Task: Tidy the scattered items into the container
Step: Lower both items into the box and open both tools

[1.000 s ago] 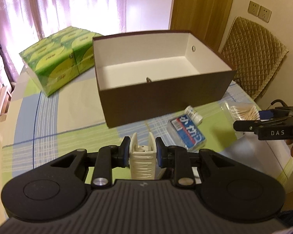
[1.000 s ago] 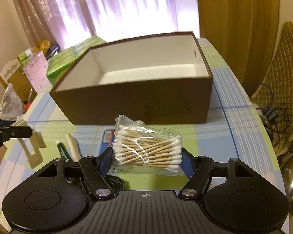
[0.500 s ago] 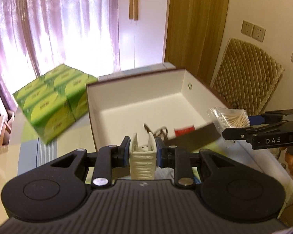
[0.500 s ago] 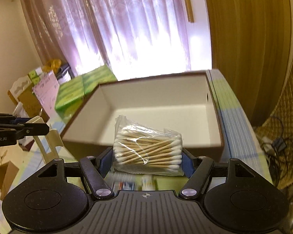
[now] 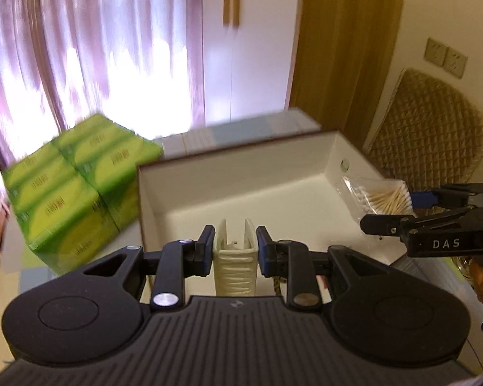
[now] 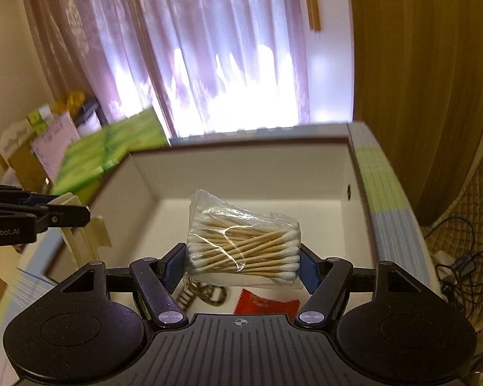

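My left gripper is shut on a cream plastic clip, held above the near left part of the brown box with a white inside. My right gripper is shut on a clear bag of cotton swabs, held over the box. On the box floor below lie a red packet and a small dark keychain. The right gripper with its swab bag shows at the right of the left wrist view. The left gripper with the clip shows at the left of the right wrist view.
A stack of green tissue packs stands left of the box on the checked tablecloth. A quilted chair back is at the right, with cables on the floor. Cardboard boxes and papers sit far left.
Both grippers have travelled forward from in front of the box to above its open inside, each keeping its item. The items on the table in front of the box have dropped out of view.
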Demonstrator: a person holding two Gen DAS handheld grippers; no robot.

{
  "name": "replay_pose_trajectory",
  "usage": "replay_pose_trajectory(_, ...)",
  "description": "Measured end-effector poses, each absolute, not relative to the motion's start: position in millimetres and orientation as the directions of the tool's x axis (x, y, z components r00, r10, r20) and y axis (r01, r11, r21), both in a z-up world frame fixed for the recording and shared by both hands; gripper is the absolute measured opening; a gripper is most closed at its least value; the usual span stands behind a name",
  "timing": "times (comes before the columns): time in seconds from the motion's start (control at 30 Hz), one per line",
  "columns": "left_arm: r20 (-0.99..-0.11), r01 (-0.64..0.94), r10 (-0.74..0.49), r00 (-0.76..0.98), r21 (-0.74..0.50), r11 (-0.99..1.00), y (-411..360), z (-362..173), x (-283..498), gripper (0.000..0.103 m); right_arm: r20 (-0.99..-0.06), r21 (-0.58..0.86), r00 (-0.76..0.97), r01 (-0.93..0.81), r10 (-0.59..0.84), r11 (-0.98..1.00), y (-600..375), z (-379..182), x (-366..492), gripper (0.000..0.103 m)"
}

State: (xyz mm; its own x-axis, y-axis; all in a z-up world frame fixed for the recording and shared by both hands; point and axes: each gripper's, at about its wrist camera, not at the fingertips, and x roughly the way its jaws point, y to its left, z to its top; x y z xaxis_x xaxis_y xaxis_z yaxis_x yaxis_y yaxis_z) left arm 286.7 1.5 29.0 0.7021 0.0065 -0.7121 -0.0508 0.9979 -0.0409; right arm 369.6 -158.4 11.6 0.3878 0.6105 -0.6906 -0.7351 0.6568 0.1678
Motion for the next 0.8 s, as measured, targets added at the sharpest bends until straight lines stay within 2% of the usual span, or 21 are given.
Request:
replay_pose_trajectory(0.33,-0.869,-0.113,-0.020,0.495,-0.087,0.990,5,-45,325,0.022,-0.787,0.123,0.347,-0.721,0.509,0.682,-146,-26,392,0.072)
replay_pose_trajectory(0.57,-0.899,-0.155,-0.058,0.435,-0.138,0.978,8,-60,341,0.024,-0.821,0.105,0.329,-0.716,0.466,0.690,-140,-31,399,0.072)
replay_pose_trajectory(0.8,-0.888,-0.173,-0.054,0.456,-0.148,0.974,10,-57,341,0.047,-0.827,0.107,0.332,-0.699,0.453,0.707,-137,-34,399,0.073)
